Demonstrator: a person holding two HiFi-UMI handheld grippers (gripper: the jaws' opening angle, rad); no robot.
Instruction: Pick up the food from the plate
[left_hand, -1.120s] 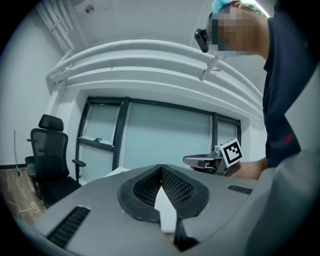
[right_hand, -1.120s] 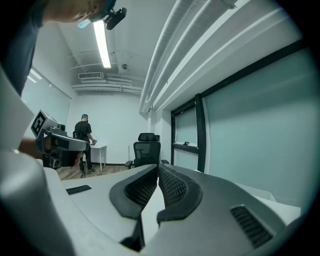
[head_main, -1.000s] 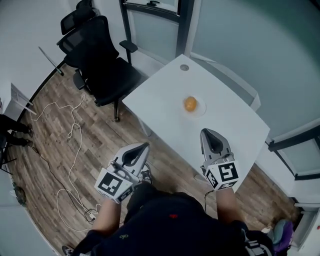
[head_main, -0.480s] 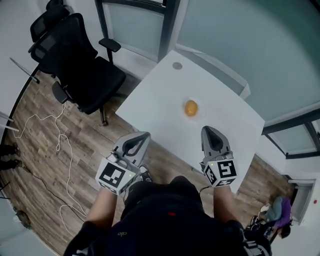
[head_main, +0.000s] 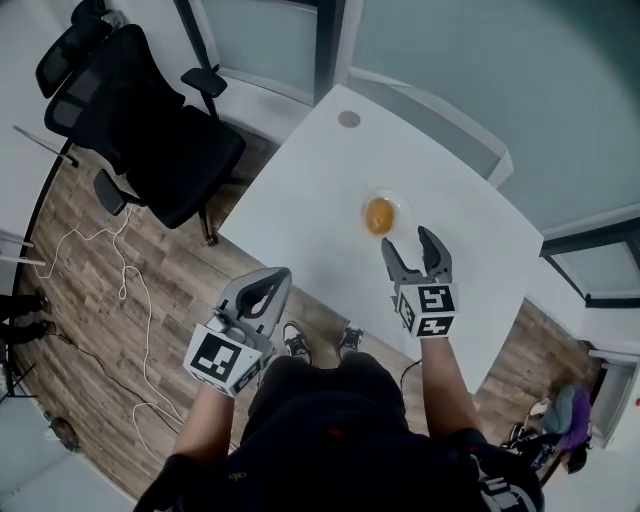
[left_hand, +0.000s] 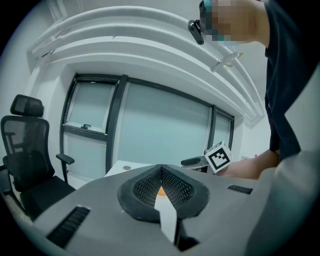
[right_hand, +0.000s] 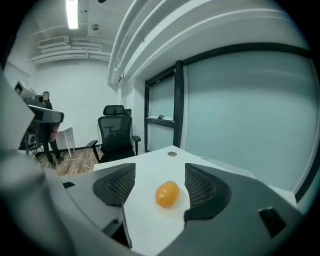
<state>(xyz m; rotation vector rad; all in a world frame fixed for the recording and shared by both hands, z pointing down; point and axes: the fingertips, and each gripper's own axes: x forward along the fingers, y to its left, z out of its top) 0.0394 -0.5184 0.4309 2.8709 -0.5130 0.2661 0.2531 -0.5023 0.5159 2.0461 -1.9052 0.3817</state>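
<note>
Head view: the round orange food (head_main: 379, 214) sits on its plate (head_main: 400, 204) on the table (head_main: 300, 190), just ahead of the right claw (head_main: 410, 245). Left gripper view: the left claw (left_hand: 161, 170) is pinched closed and empty. Right gripper view: the jaws are opening, with nothing between them yet. A bumping jaw could roll the food away.

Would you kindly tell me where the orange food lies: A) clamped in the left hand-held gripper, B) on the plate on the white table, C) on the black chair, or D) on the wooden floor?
B: the orange food rests on the small plate, which sits on the white table.
</note>
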